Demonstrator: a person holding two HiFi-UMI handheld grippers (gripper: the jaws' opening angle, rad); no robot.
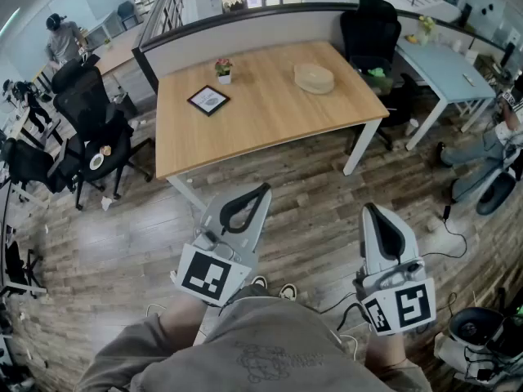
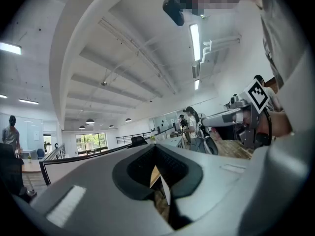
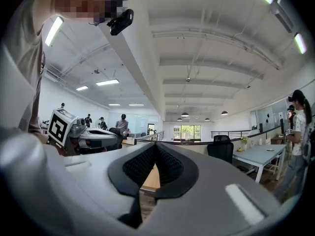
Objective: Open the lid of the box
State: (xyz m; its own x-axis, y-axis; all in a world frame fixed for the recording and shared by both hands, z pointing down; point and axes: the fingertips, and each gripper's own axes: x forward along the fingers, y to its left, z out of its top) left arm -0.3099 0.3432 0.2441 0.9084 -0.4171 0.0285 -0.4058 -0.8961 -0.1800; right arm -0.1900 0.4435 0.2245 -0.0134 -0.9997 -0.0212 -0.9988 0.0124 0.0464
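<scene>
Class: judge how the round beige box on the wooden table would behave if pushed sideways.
The round box looks low and wide, so it would probably slide, not tip. Its pale, basket-like look suggests it is light.

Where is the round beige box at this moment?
In the head view, the round beige box sits on the wooden table, at its far right, right of the potted plant.

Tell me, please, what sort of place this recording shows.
Most likely an open-plan office: a long wooden desk backed by a low partition, black swivel chairs nearby, and strip lights on a high ceiling.
</scene>
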